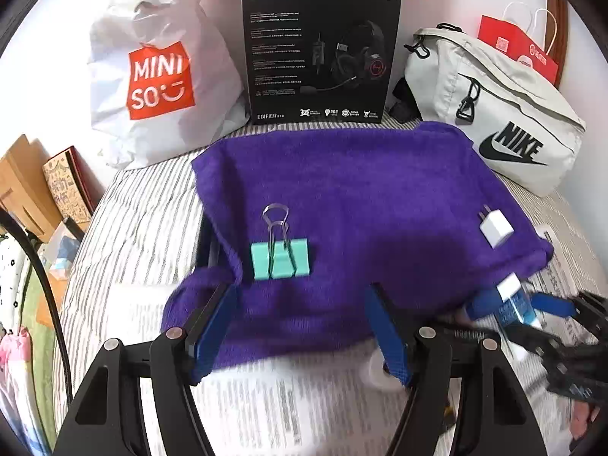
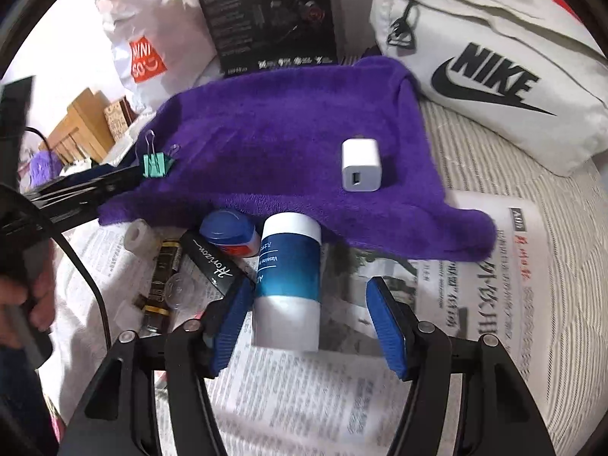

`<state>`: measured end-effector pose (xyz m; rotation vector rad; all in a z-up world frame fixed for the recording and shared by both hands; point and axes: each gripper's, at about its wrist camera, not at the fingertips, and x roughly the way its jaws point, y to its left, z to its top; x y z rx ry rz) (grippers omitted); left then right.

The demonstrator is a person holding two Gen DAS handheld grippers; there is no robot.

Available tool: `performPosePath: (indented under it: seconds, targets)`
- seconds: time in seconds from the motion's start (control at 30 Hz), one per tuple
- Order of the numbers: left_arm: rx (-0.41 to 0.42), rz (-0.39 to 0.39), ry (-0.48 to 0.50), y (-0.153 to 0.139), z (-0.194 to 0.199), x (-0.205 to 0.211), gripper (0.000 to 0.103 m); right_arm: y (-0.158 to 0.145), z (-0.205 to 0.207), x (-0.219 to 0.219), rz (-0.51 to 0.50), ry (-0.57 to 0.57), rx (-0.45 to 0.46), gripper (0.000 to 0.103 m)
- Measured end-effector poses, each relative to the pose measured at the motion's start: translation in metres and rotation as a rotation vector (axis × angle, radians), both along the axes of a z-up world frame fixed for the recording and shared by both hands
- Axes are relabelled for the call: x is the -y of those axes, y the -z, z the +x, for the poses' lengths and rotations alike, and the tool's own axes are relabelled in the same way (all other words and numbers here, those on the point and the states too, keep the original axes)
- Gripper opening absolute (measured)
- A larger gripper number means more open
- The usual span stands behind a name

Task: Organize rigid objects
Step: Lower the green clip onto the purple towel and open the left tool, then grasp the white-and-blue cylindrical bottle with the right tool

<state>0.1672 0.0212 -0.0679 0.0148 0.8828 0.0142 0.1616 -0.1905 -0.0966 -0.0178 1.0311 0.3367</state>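
Far left: white MINISO bag [image 1: 152, 76], standing against the wall.

Far centre: black headset box [image 1: 319, 53], upright, beside the bag.

Far right: grey Nike pouch [image 1: 505, 121], lying on the striped bedding [image 1: 144, 205], touching the far right corner of the towel.

Centre: purple towel [image 1: 342, 197], spread flat over bedding and newspaper [image 2: 494, 266].

On towel, left part: mint binder clip [image 1: 280, 256], wire handles pointing to the far side.

On towel, right part: white USB charger plug [image 2: 360, 165], port facing near, well apart from the clip.

Near edge of towel, on newspaper, left to right in the right wrist view: small white roll [image 2: 137, 233]; black box lettered "Horizon" [image 2: 212, 262]; blue-capped jar [image 2: 228, 233]; white-and-blue Vaseline tube [image 2: 288, 281], lying lengthwise, its far end at the towel edge.

Left gripper [image 1: 304, 330]: jaws spread wide, nothing between them, hovering over the near edge of the towel just near of the clip.

Right gripper [image 2: 307, 323]: jaws spread, straddling the near end of the Vaseline tube; left pad close beside it, right pad apart; no grip.
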Motion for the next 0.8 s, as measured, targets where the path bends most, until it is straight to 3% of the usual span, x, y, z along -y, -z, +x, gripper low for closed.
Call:
performPosePath:
  seconds: [0.13,0.27,0.43,0.8]
  targets:
    - [0.001,-0.038,-0.017,-0.002,-0.018,-0.007,0.068,0.008,0.004,0.001,0.027,0.019,0.010,0.059]
    - [-0.013,-0.067,-0.016,0.002,-0.033,-0.011,0.068,0.007,0.008,-0.004,-0.018,0.008,0.018,0.057]
    - [-0.029,-0.037,-0.013,0.007,-0.050,-0.011,0.068,0.007,0.005,-0.004,-0.059,-0.025,0.007,0.042]
    - [-0.042,-0.066,0.025,0.015,-0.054,0.006,0.068,0.011,0.003,-0.008,-0.117,-0.052,0.065,0.042]
